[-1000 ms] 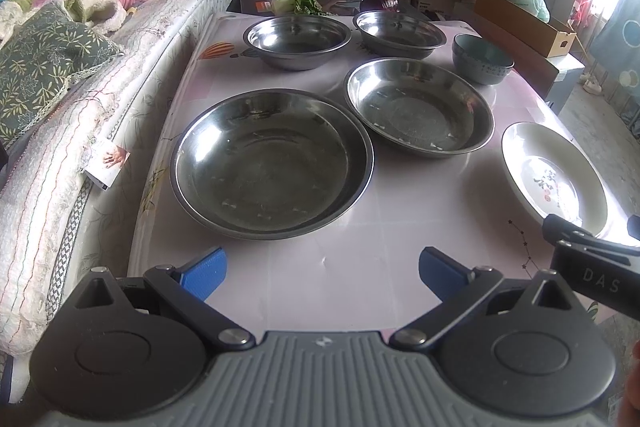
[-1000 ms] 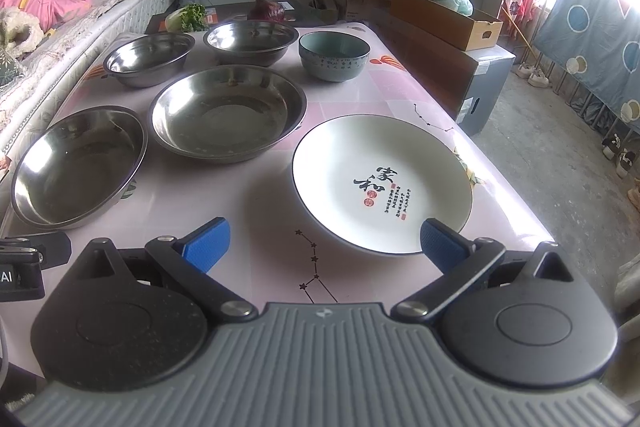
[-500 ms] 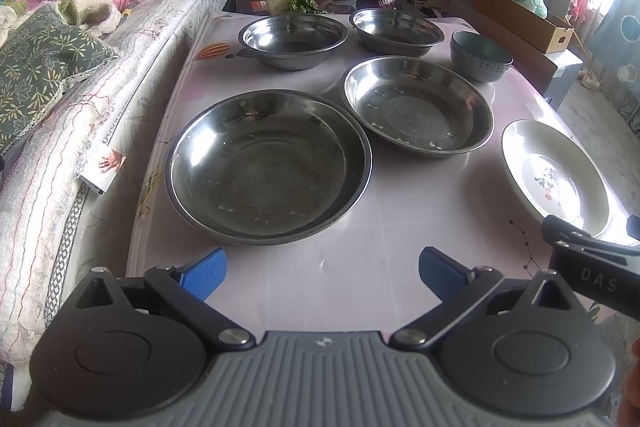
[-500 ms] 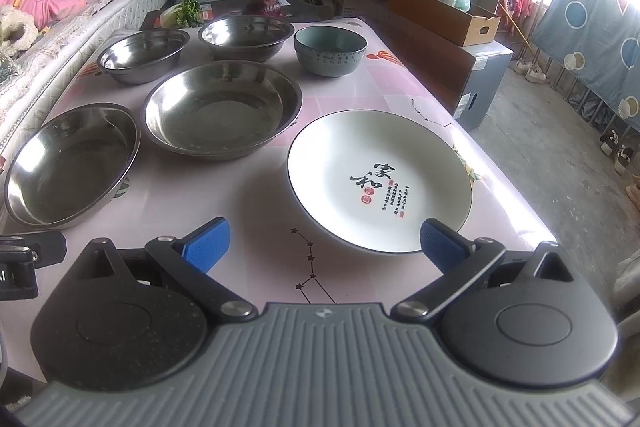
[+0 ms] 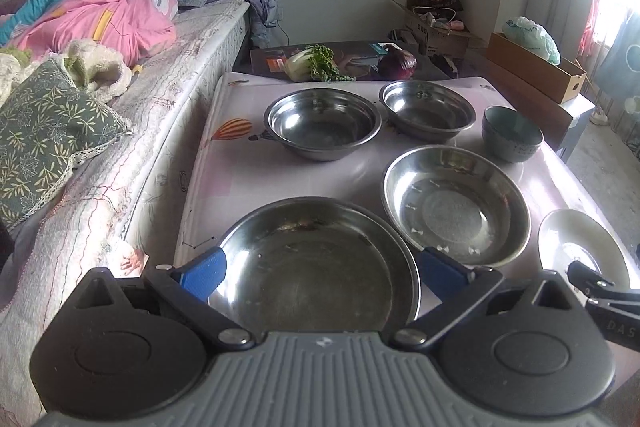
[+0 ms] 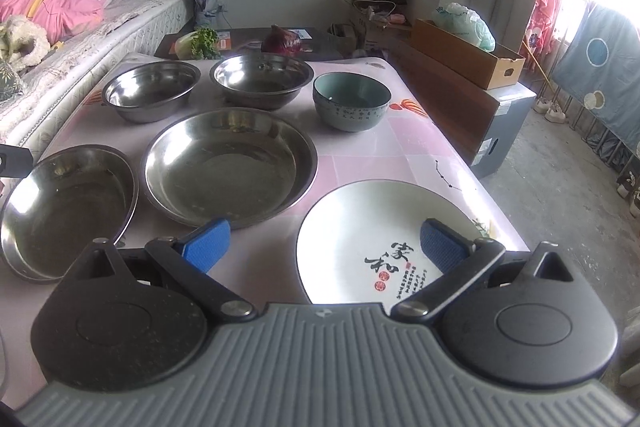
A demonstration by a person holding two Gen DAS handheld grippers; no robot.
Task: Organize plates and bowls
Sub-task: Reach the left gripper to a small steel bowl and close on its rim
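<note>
On the pink table, two wide steel plates lie side by side: the near-left one [image 5: 316, 267] [image 6: 64, 207] and the middle one [image 5: 456, 205] [image 6: 230, 165]. Behind them stand two steel bowls [image 5: 322, 123] [image 6: 262, 79] and a teal ceramic bowl [image 5: 512, 135] [image 6: 352, 101]. A white plate with Chinese characters [image 6: 384, 239] [image 5: 580, 251] lies near right. My left gripper [image 5: 320, 273] is open, its fingers either side of the near-left steel plate's front. My right gripper [image 6: 326, 247] is open, over the white plate's near-left edge.
A bed with quilts and a pillow [image 5: 48, 135] runs along the table's left edge. Greens [image 5: 316, 63] and a purple cabbage [image 5: 398, 65] lie on a dark table behind. A cardboard box [image 6: 468, 55] on a cabinet stands to the right.
Both grippers have moved forward over the table: the left now frames the near-left steel plate, the right now reaches over the white plate. Both stayed open.
</note>
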